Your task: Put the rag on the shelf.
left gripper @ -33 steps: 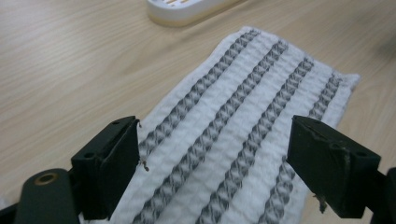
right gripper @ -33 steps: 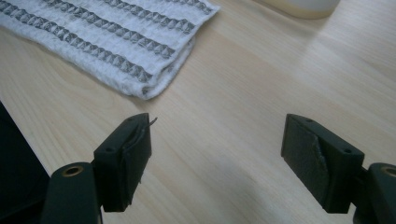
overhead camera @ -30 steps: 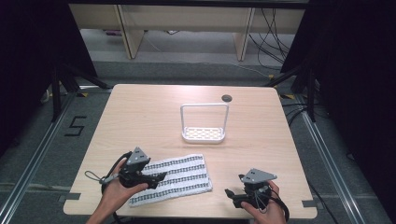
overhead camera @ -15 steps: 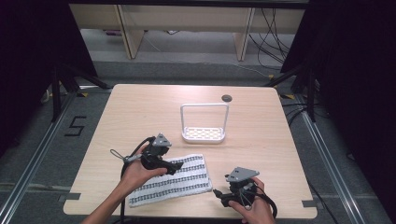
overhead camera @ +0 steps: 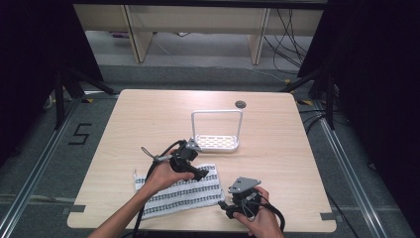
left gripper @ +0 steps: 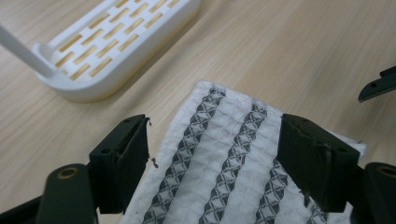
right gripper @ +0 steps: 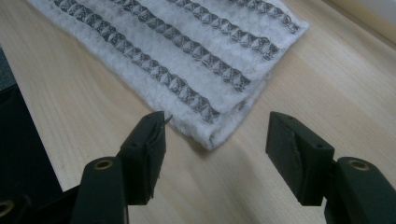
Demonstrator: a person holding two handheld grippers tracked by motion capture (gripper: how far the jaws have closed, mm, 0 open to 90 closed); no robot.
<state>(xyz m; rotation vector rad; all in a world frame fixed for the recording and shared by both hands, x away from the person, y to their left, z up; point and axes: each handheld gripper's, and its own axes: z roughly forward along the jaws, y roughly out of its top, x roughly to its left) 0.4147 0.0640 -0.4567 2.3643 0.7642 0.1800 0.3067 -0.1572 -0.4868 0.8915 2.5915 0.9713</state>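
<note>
Centrally, near the front edge of the wooden table (overhead camera: 148, 124), a folded white cloth (overhead camera: 181, 191) with dark patterned stripes lies flat. Left gripper (overhead camera: 200, 174): held in the person's left hand, it hovers over the far right corner of the cloth; in the left gripper view its jaws stand wide apart, one on each side of that corner, grasping nothing. Right gripper (overhead camera: 224, 207): held in the right hand at the table's front edge, it sits just beside the near right corner of the cloth; in the right gripper view its jaws are likewise spread, with the folded corner lying between and slightly ahead of them, untouched. White rack (overhead camera: 216, 142): a slotted tray with an upright hoop handle, it stands behind the cloth, near but apart from it, towards the middle of the table.
</note>
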